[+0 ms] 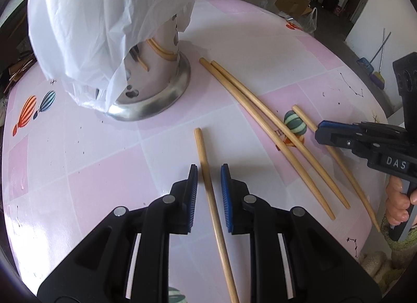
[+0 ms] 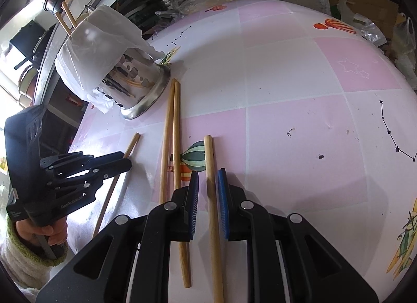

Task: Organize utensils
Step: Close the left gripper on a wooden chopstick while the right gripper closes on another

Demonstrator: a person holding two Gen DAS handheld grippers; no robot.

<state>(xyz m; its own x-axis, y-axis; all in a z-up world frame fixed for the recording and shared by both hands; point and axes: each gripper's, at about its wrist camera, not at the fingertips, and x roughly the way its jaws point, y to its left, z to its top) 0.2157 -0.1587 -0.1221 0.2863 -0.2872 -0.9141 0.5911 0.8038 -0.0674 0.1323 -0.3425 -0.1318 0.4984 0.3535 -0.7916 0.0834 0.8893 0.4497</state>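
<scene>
Several wooden chopsticks lie on the pink checked table. My left gripper (image 1: 208,168) points down with one chopstick (image 1: 202,152) between its blue pads, a gap on each side, so it is open. My right gripper (image 2: 208,172) stands the same way around another chopstick (image 2: 209,152), its pads not pressing. A pair of chopsticks (image 1: 260,110) lies between the two grippers. A perforated steel utensil holder (image 1: 156,89) stands at the far left, draped in a white plastic bag (image 1: 104,16), with chopsticks showing through its holes.
The tablecloth (image 2: 299,89) has balloon and star prints. A hand (image 1: 396,204) holds the right gripper's handle at the table's right edge. Cardboard boxes (image 1: 292,3) and plastic bags lie beyond the far edge. Shelves and pots crowd the space behind the holder (image 2: 146,86).
</scene>
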